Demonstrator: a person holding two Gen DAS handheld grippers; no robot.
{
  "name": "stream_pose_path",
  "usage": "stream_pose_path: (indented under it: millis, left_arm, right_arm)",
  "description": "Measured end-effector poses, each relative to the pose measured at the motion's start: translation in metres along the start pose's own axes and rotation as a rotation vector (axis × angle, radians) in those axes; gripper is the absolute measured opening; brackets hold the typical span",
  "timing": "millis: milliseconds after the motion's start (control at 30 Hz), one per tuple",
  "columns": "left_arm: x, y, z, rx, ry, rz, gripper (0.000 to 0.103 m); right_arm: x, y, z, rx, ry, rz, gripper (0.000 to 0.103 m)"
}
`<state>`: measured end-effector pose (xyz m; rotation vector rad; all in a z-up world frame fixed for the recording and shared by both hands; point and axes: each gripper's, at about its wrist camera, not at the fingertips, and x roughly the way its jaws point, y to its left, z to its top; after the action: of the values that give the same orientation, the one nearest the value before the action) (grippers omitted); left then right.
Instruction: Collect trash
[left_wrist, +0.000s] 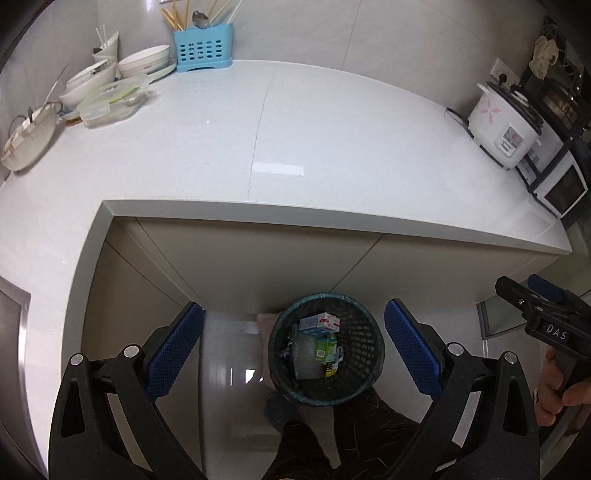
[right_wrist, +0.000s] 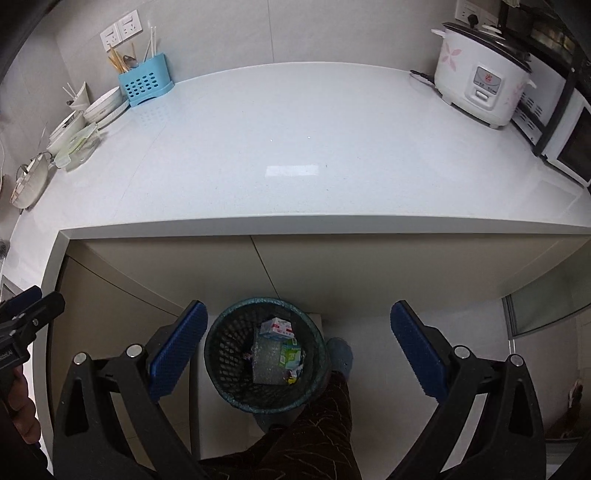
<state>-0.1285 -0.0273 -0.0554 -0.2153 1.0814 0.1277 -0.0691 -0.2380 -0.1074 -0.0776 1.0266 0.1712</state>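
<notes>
1. Below the front edge of the white stone surface (left_wrist: 332, 147), on the floor, a round dark mesh wastebasket lined with a dark bag (left_wrist: 326, 349) is seen, close to the person's patterned trouser leg (right_wrist: 317, 428).
2. Inside the wastebasket, the collected trash is found: a small white carton with red and blue print (right_wrist: 277, 328), a green-and-white packet (right_wrist: 291, 355), a piece of clear bubble wrap (right_wrist: 266, 363) and some small coloured wrappers (left_wrist: 332, 367).
3. The left tool (left_wrist: 293, 352) is held above the wastebasket with its blue-padded jaws spread wide, and nothing is gripped.
4. The right tool (right_wrist: 297, 354) is likewise held over the wastebasket, released and empty.
5. No loose litter is visible on the middle of the surface; only stacked white bowls and clear lids (left_wrist: 107, 88), a light blue perforated utensil holder (left_wrist: 204, 50) and a white rice cooker with pink flowers (right_wrist: 480, 79) are kept along its back and sides.
6. The collecting is therefore judged to be finished or nearly so; nothing left to pick up can be made out in either view.
</notes>
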Motion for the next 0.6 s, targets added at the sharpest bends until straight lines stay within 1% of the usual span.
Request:
stream_pose_path:
  millis: [133,300,600]
  left_arm:
    - [-0.005,-0.004,0.002,0.015,-0.001,0.009,0.096]
    - [-0.005,-0.011,0.002,0.042,0.002,0.005,0.096]
    - [0.001,-0.014,-0.002,0.047,0.014,-0.003,0.096]
  right_arm:
    - [-0.008,0.004,-0.004,-0.003,0.001,-0.012,0.095]
    - [-0.005,0.005,-0.008,-0.010,0.004,-0.020,0.095]
    - [-0.001,0.003,-0.009,-0.002,0.009,-0.038,0.095]
